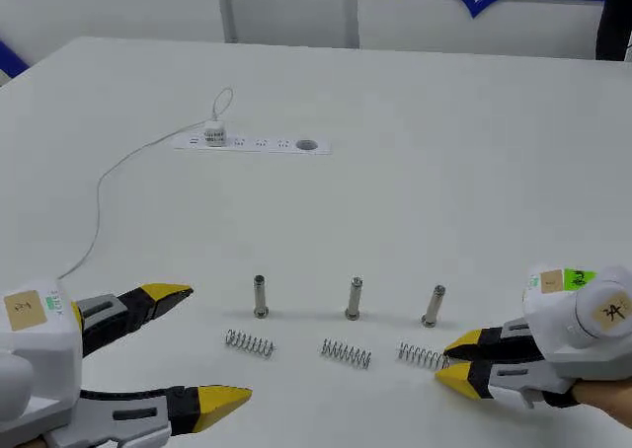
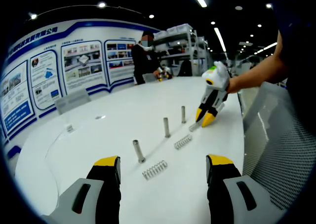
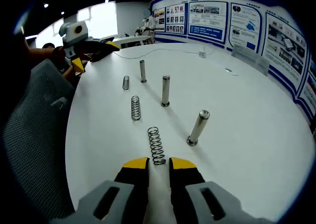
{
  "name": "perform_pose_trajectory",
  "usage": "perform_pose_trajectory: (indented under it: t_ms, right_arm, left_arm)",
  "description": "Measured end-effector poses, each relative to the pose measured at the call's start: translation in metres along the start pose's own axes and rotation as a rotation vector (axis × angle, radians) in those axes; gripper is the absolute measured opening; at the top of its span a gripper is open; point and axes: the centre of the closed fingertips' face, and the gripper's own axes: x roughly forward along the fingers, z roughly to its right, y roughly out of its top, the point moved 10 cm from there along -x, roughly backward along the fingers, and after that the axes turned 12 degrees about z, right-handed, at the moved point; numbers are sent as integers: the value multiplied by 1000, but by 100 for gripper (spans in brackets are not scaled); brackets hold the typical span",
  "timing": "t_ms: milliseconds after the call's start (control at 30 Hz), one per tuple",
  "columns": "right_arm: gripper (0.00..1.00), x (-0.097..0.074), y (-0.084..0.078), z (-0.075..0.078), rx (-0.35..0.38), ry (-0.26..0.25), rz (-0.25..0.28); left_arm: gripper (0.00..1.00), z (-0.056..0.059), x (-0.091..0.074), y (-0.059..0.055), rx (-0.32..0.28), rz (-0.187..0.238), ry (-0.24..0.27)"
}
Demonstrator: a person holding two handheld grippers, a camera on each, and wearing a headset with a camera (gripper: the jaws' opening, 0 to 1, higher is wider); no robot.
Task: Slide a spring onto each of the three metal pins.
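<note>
Three metal pins stand upright in a row on the white table [image 1: 415,172]: left pin [image 1: 260,297], middle pin [image 1: 354,298], right pin [image 1: 434,306]. In front of each lies a loose spring: left spring [image 1: 248,343], middle spring [image 1: 346,353], right spring [image 1: 422,355]. My right gripper [image 1: 451,361] is low at the right spring's near end, jaws a narrow gap apart. In the right gripper view that spring [image 3: 156,145] ends just at the gap of the gripper [image 3: 159,164]. My left gripper [image 1: 209,345] is wide open, left of the left spring [image 2: 154,169] and holding nothing.
A white power strip [image 1: 252,143] with a plug and a trailing cable [image 1: 99,196] lies farther back on the table. A chair [image 1: 288,14] stands behind the far edge. A mesh chair [image 3: 34,135] is beside the near edge. A person [image 2: 145,56] stands at the table's far end.
</note>
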Motion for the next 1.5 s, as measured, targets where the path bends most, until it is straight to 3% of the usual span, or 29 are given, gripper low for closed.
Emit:
perform_pose_trajectory:
  t_ms: [700, 1200, 1500]
  right_arm:
    - [11, 3, 1, 4, -7, 19, -13]
    - [11, -7, 13, -3, -10, 23, -27]
    - [11, -12, 41, -19, -79, 87, -28]
  left_arm:
    - [70, 4, 5, 3, 19, -9, -40]
    - [65, 12, 25, 5, 65, -39, -172]
    - [59, 16, 47, 5, 86, -47, -266]
